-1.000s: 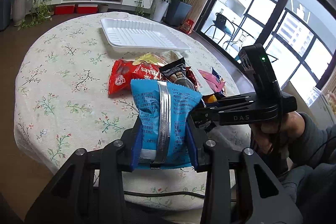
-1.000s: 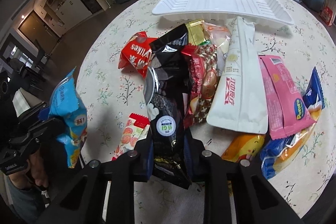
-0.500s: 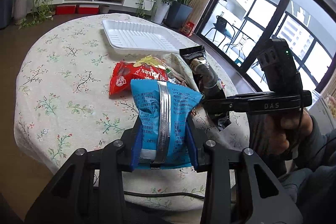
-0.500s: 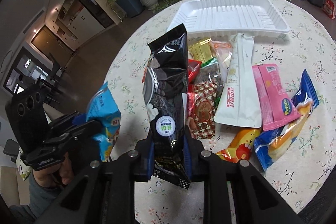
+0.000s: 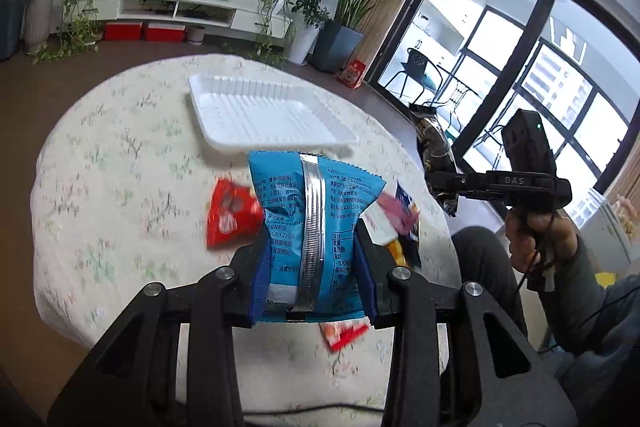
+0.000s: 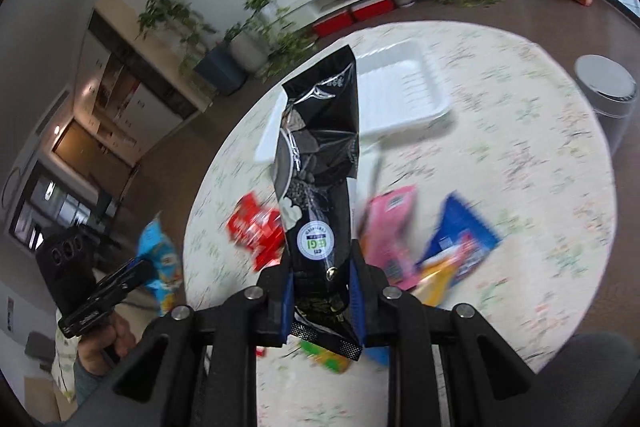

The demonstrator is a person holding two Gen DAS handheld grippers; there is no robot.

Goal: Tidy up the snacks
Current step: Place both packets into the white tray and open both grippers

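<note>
My left gripper (image 5: 310,267) is shut on a blue snack bag (image 5: 316,215) and holds it upright above the near part of the round table (image 5: 100,163). My right gripper (image 6: 320,287) is shut on a tall black snack bag (image 6: 316,163) and holds it high over the table; it shows at the right of the left wrist view (image 5: 434,155). A white foam tray (image 5: 260,115) lies empty at the far side, also in the right wrist view (image 6: 400,95). Red (image 6: 252,227), pink (image 6: 388,227) and dark blue (image 6: 460,231) packets lie on the table.
A grey round bin (image 6: 608,95) stands beside the table at the right. Potted plants (image 5: 340,7) and a low white TV shelf (image 5: 172,11) line the far wall. A small red packet (image 5: 344,333) lies near the table's front edge.
Both grippers have risen with their bags. The right gripper lifted the black bag off the pile and well above the table. The left view now looks down on the tray.
</note>
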